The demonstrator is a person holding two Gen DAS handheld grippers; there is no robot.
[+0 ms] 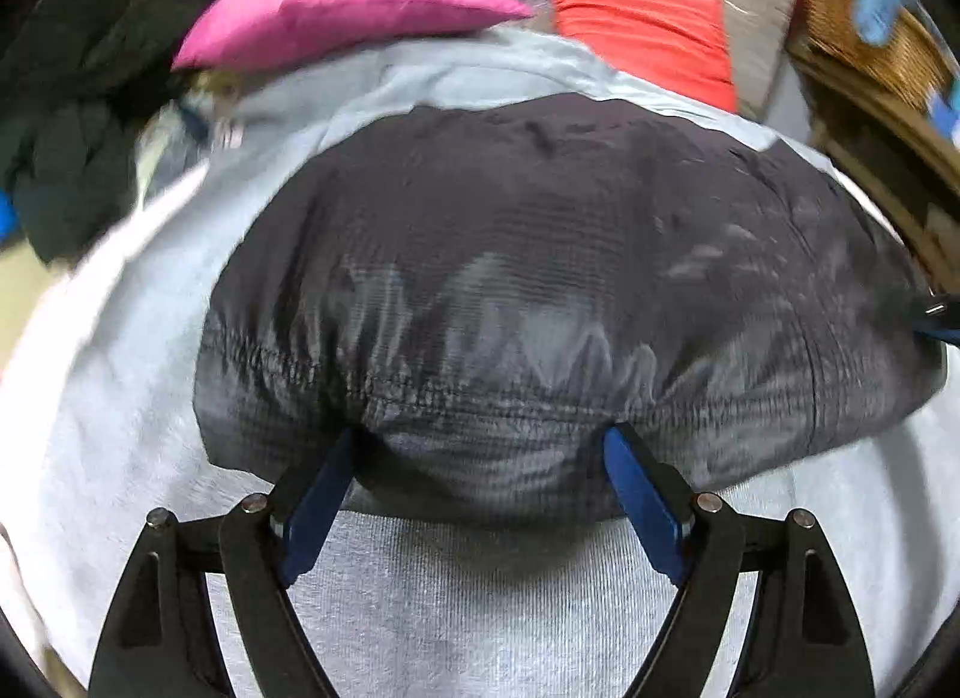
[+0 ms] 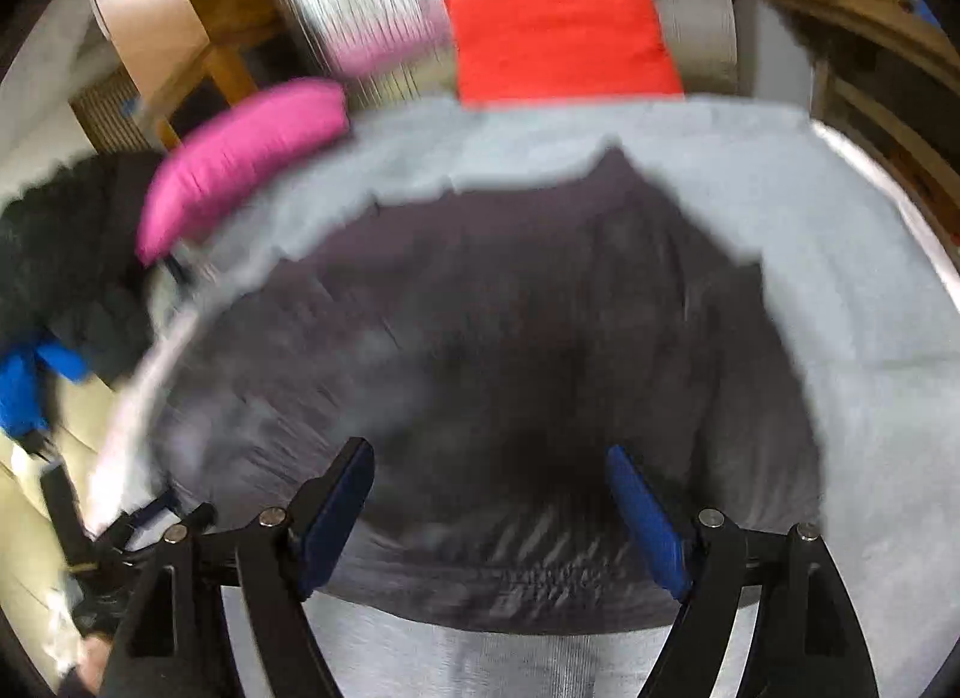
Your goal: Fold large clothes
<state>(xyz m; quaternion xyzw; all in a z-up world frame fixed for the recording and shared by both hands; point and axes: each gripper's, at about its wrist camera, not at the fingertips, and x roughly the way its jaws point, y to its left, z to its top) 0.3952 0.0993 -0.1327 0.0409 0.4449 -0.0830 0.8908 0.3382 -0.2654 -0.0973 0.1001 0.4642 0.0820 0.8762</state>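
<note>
both my grippers, left (image 1: 483,440) and right (image 2: 489,458), have their jaws spread wide and grip nothing, over the dark jacket (image 1: 540,278) on the grey sheet (image 1: 120,398).

Both wrist views steeply down, close over one dark garment (image 1: 540,278)

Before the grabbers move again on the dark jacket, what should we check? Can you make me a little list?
1. Left gripper open: ok, fingers wide apart.
2. Right gripper open: ok.
3. Dark jacket lying on the pale blue cover: ok.
4. Left fingers gripping the jacket's gathered hem: not ok, they only straddle it.
5. Jacket smooth and flat: cannot tell, too blurry.
6. Pink cushion off the jacket: ok.
</note>
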